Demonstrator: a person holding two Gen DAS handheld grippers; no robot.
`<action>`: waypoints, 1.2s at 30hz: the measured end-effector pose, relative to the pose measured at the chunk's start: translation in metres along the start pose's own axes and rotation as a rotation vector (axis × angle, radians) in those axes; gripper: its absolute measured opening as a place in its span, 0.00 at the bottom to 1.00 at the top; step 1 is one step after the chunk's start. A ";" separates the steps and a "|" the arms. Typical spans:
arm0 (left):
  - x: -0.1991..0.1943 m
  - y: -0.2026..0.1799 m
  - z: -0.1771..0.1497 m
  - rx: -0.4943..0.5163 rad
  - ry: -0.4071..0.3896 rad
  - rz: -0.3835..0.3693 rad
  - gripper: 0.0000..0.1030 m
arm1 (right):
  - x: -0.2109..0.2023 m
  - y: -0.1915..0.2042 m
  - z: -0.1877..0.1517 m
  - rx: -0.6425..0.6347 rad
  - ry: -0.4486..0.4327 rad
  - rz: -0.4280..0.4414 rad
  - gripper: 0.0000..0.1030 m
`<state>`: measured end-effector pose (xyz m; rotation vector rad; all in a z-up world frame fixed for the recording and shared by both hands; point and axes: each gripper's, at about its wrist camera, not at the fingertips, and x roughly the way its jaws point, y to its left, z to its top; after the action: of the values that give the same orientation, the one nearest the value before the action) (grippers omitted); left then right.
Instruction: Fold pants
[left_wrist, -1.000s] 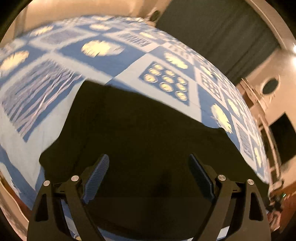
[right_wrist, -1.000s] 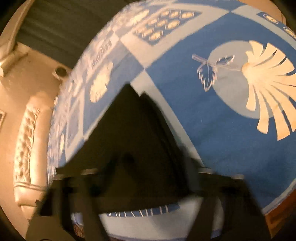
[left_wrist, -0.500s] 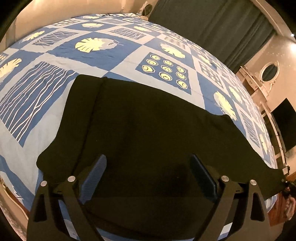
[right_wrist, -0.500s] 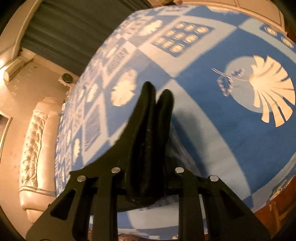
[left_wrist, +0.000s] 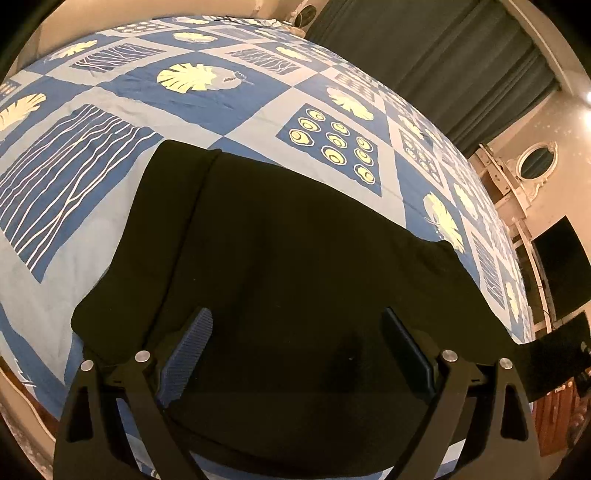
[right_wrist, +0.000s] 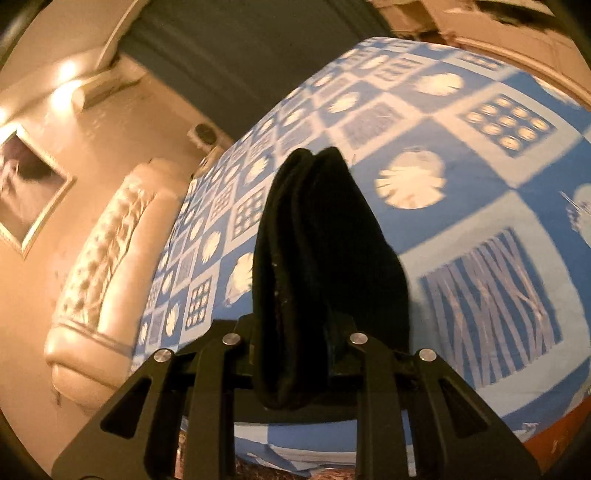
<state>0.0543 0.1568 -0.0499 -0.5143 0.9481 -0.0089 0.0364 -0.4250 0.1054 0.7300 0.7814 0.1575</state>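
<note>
Black pants of soft dark cloth (left_wrist: 303, 258) spread flat over the near edge of a bed dressed in a blue-and-white patchwork bedspread with pale leaf and stripe prints (left_wrist: 207, 107), waistband or hem hard to tell apart in the dim light. Left gripper (left_wrist: 295, 354) poised above the near part of the cloth, blue ribbed pads (left_wrist: 188, 354) spread wide, nothing pinched between them, no pressing visible. Right gripper (right_wrist: 295, 354) clenched on a bunched end of the same black cloth (right_wrist: 317, 266), the gathered folds standing up between the narrow jaws and raised clear of the bedspread; blur across the bed pattern in the right wrist view. In the left wrist view, a dark strip of cloth trailing off toward the right edge of the bed, probably the stretch running to that raised end. Beyond the bed, a cream tufted headboard (right_wrist: 107, 254) and dark grey curtains (left_wrist: 436, 62). Step in hand, by the look of it: carrying one end of the pants over toward the other to make a crosswise fold, with the left side free to steady or receive. Next move likely calling for a level sweep of the lifted end across the flat part, edges brought into line before lowering, then a release only once the layers lie square. Risk of the loose layers slipping or twisting in the air, leaving a skewed fold.
</note>
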 end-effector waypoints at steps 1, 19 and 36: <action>0.000 0.000 0.000 0.002 0.002 0.002 0.89 | 0.006 0.009 -0.002 -0.016 0.009 0.001 0.21; 0.002 -0.004 -0.001 0.038 0.015 0.023 0.89 | 0.133 0.107 -0.082 -0.243 0.212 -0.095 0.21; 0.003 -0.005 -0.002 0.044 0.016 0.027 0.90 | 0.201 0.129 -0.152 -0.420 0.316 -0.243 0.22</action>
<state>0.0557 0.1508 -0.0504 -0.4616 0.9682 -0.0098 0.0912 -0.1686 -0.0018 0.2098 1.0891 0.2112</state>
